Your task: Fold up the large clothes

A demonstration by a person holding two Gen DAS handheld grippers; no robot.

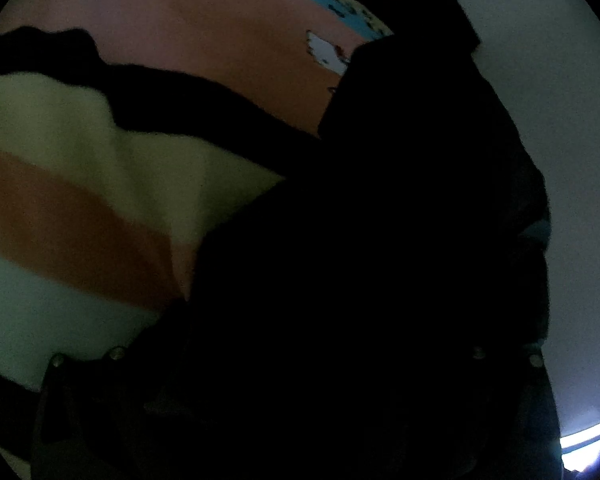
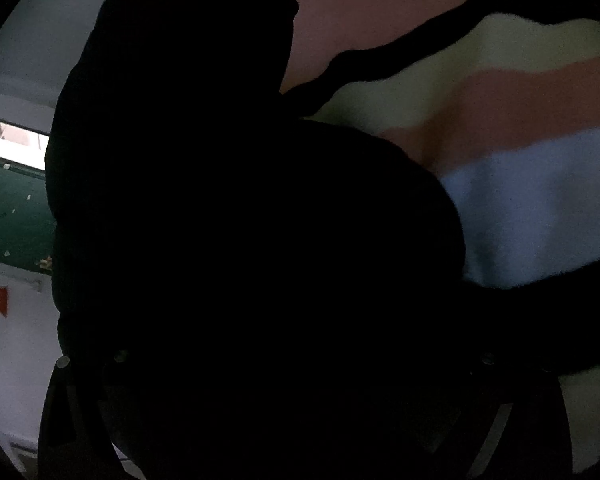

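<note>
A large knitted garment with cream, pink, pale and black stripes [image 1: 80, 208] is spread out on the left of the left wrist view. It also fills the right of the right wrist view, striped garment [image 2: 520, 200]. Its black part is bunched over my left gripper [image 1: 300, 300] and hides the fingers; the cloth pulls away from there in a taut fold. The same black cloth covers my right gripper [image 2: 280, 300], hanging in front of the lens. Both grippers appear shut on the garment. Both views are very dark.
A pink cartoon-print sheet [image 1: 204, 32] lies beyond the garment, the sheet [image 2: 360, 12] also showing in the right wrist view. A pale wall [image 1: 560, 120] is on the right. A bright window [image 2: 16, 140] over a green panel is at the left.
</note>
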